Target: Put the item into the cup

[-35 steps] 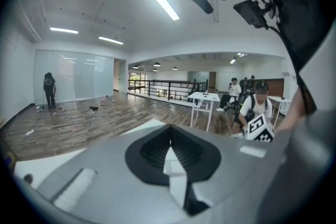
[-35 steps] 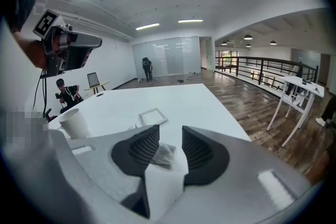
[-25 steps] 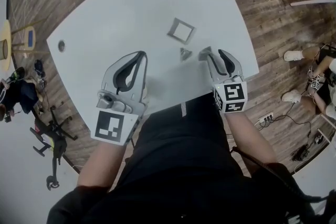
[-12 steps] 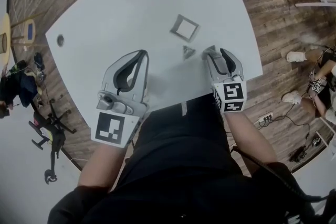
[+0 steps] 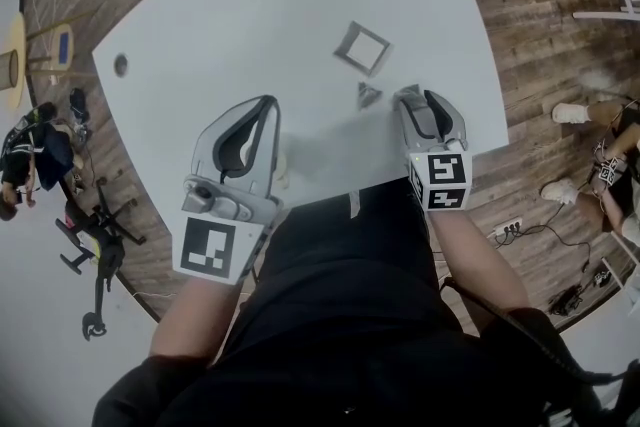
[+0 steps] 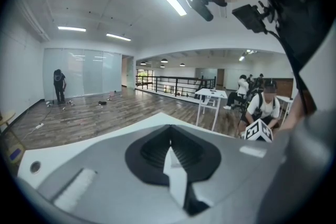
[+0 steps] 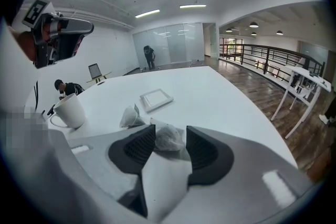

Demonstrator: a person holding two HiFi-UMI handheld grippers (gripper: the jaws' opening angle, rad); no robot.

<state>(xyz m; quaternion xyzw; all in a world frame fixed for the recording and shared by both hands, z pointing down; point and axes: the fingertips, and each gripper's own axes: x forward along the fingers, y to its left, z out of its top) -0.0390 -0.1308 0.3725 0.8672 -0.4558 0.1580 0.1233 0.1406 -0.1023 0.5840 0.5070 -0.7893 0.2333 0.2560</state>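
Pale mesh, crumpled: the item, a pyramid tea bag (image 7: 168,139) by the look of it, lies on the white table (image 7: 226,97) directly between the jaws of the right gripper (image 7: 170,132). The jaws stand wide and have just been opening. The pads flank the bag without pressing on it.

Judgement: the spread is set to straddle the bag's full width before a close, so this is the pre-grasp step and nothing is lifted yet. The gripper tilts down toward the tabletop, which brings the tips low enough to catch a soft thing sitting flat.

Second tea bag (image 7: 131,117): just ahead of the left jaw tip, apart from the first. It is near enough that a careless close might nudge it.

Square tray (image 7: 156,98): farther ahead of the jaws, beyond the second bag. Nothing is visible on it.

Cup (image 7: 67,111): white, handled, upright, ahead of the right gripper and well off to its left. Its interior cannot be seen from this angle.

Left gripper (image 6: 169,132): jaws together, nothing between them, held over the near part of the table. Judgement: parked clear of the work, possibly ready to steady the cup.

Handling note: the mesh looks light and squashy, so the grip will need a nearly full close. The carry then runs leftward across to the cup.
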